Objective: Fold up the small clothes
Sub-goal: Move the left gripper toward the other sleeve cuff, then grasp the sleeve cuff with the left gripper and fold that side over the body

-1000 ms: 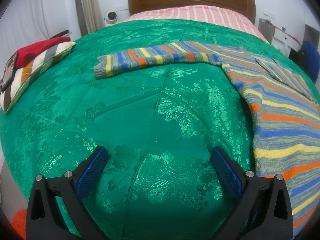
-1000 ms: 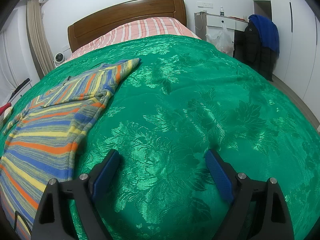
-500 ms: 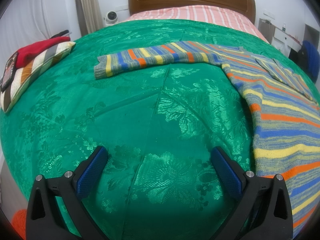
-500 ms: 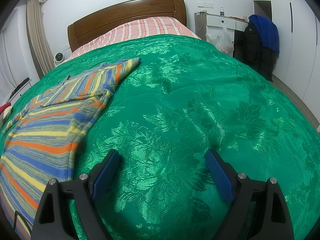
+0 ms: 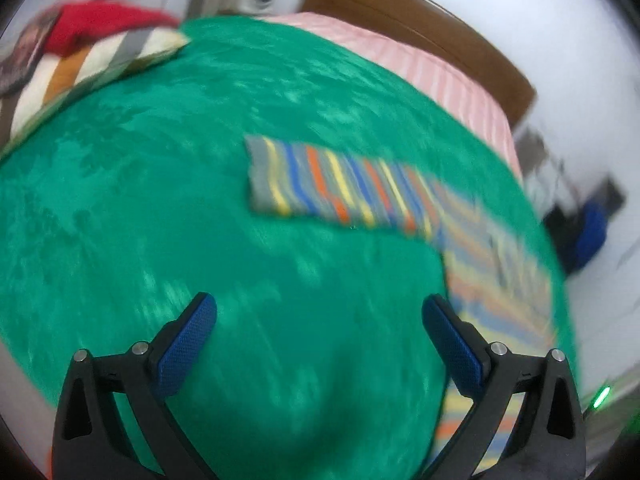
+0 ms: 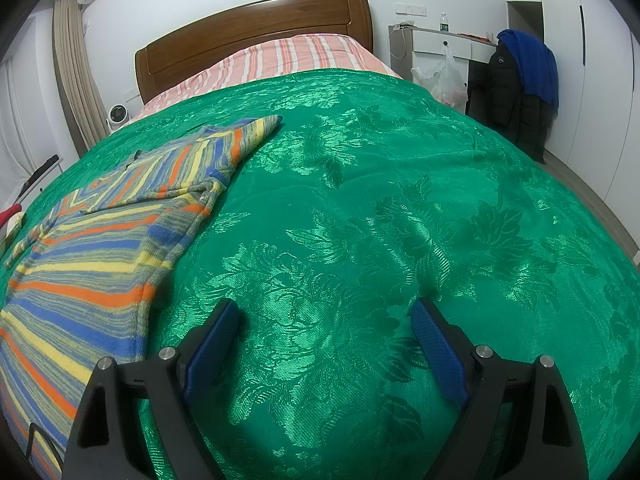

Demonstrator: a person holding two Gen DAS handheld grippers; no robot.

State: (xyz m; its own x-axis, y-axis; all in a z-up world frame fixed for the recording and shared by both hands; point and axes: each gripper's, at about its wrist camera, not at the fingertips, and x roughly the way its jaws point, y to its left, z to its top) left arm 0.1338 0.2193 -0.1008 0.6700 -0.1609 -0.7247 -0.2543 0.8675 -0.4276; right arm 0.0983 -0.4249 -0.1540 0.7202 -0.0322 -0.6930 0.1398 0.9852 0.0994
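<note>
A striped sweater [image 6: 92, 248] in blue, yellow, orange and grey lies flat on the green bedspread [image 6: 360, 208]. Its right sleeve is folded across the chest. In the blurred left wrist view its left sleeve [image 5: 320, 184] stretches out across the bedspread [image 5: 160, 200], cuff toward the left. My left gripper [image 5: 319, 312] hangs open above the green cloth, short of that sleeve, with nothing between its fingers. My right gripper [image 6: 325, 316] stands open over bare bedspread, to the right of the sweater's side edge, and holds nothing.
A striped cushion [image 5: 80, 68] with a red garment [image 5: 100, 20] on it lies at the bed's left edge. The wooden headboard [image 6: 256, 36] and pink striped sheet [image 6: 288, 56] are at the far end. A desk and a chair with dark jackets [image 6: 516, 80] stand right of the bed.
The left gripper has risen, swung toward the outstretched sleeve and rolled, so its view is tilted and blurred. The right gripper has kept still. The sweater lies as before.
</note>
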